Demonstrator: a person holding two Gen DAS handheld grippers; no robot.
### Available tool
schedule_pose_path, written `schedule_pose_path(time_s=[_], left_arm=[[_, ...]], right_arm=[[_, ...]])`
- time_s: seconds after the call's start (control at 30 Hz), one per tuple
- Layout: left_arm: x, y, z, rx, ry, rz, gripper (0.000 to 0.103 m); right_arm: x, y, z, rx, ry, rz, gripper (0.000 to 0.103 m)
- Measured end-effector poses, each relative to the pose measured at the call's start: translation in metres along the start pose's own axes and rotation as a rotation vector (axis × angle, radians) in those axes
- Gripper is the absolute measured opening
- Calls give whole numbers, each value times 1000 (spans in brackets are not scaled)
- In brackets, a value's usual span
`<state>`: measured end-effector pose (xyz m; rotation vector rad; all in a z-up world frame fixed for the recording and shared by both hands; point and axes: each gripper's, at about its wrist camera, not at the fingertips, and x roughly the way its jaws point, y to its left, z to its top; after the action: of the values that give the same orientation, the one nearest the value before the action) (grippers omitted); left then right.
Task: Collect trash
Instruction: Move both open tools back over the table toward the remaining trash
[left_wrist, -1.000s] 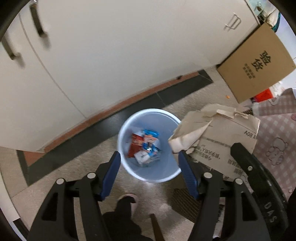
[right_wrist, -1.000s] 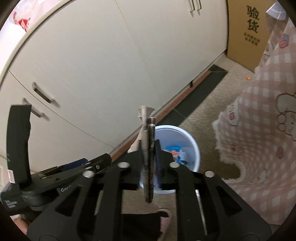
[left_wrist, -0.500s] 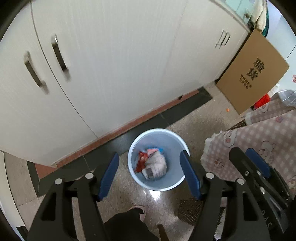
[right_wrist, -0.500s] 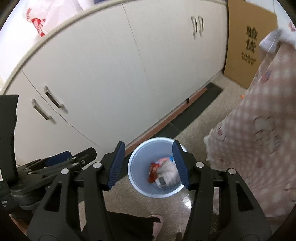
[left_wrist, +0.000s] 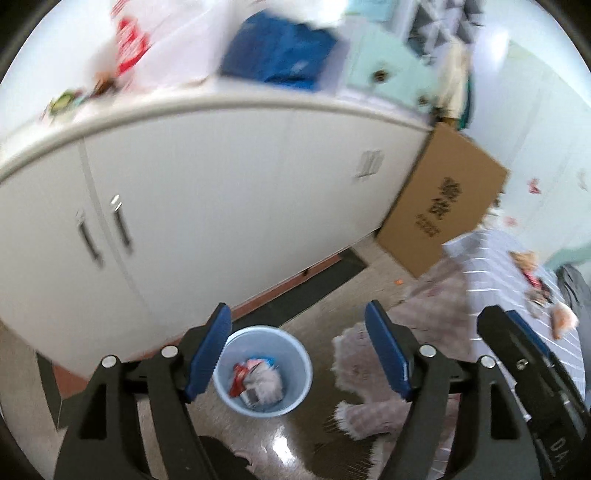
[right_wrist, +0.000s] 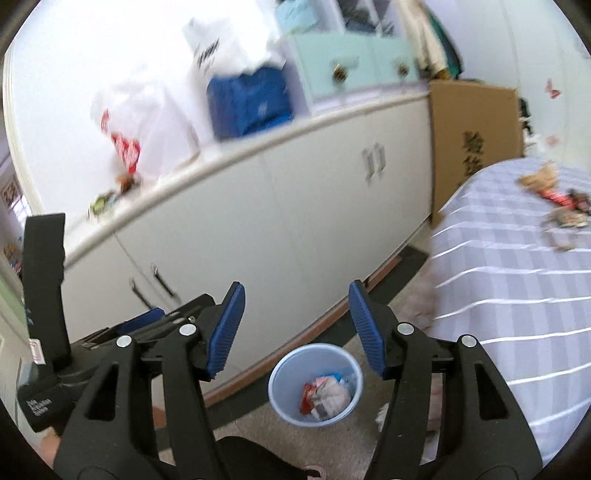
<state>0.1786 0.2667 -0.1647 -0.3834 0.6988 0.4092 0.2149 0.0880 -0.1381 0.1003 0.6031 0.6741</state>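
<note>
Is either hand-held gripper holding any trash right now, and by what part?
Nothing is held. The left hand-held gripper and right hand-held gripper have just been opening, with nothing between them; trash lies in the bin.

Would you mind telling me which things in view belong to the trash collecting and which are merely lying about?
Belong to the job:
- blue bin on the floor, with wrappers inside
- scraps of litter on the striped tablecloth
- left gripper and right gripper, both open and empty

Just lying about:
- cardboard box leaning on the white cabinet
- blue bag and plastic bags on top
</note>
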Motion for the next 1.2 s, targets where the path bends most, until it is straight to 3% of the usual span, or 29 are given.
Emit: schedule_pose_path(time_s=[0.13,0.3,0.43,0.57,0.9,1.2], left_arm=[[-16,-67,-2,119,-28,-67,76],[-19,-142,-16,253,-3,-158,76],[-10,-195,-33,351,49,-221,76],[8,-240,-46,439,103,-228,76],[50,-271,-45,501,152,-179,76],[81,-267,-29,433,192,-202,76]], right_arm=[[-52,-40,10,39,-73,-73,64],[-97,-103,7,137,-109,-172,65],[-122,-148,1,207,-117,-234,67],[-138,-188,-8,262,-117,-283,68],[-138,-240,-9,318,-91,-330,70],[-125,-264,-2,340,-56,-345,72]])
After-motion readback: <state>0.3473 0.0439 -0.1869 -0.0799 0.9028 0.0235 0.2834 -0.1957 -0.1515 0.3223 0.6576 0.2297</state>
